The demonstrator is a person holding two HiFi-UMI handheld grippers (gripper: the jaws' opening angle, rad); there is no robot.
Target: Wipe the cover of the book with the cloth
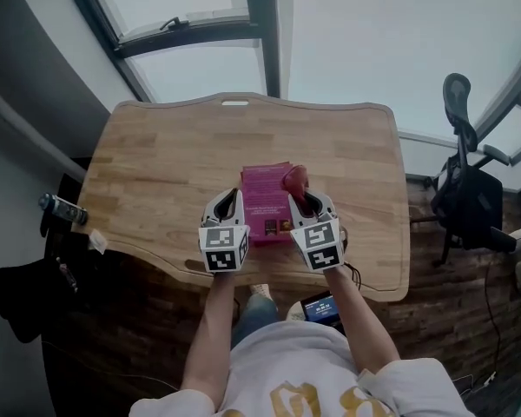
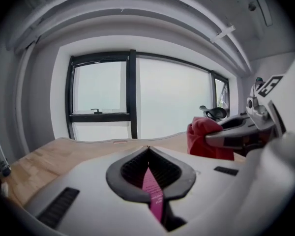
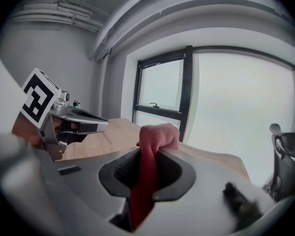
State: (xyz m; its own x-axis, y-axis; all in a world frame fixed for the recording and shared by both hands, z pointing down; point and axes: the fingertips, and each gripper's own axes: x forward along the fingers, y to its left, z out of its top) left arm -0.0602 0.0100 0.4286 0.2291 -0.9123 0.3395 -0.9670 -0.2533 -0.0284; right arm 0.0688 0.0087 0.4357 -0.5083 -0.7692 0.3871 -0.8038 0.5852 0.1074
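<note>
A magenta book (image 1: 267, 200) hangs over the near part of the wooden desk (image 1: 165, 163). My left gripper (image 1: 234, 195) is shut on its left edge. In the left gripper view the book (image 2: 153, 193) shows as a thin pink strip pinched between the closed jaws of that gripper (image 2: 148, 151). My right gripper (image 1: 302, 196) is at the book's right side, shut on a red cloth (image 1: 293, 178). The cloth (image 3: 152, 141) bunches above the jaws and hangs down between them in the right gripper view. From the left gripper view, the cloth (image 2: 202, 137) is a red lump at the right.
A black office chair (image 1: 464, 189) stands right of the desk. A bottle (image 1: 61, 207) sits by the desk's left edge, with a dark bag (image 1: 22, 294) on the floor below it. A lit screen (image 1: 319, 307) lies under the near edge. Large windows run behind the desk.
</note>
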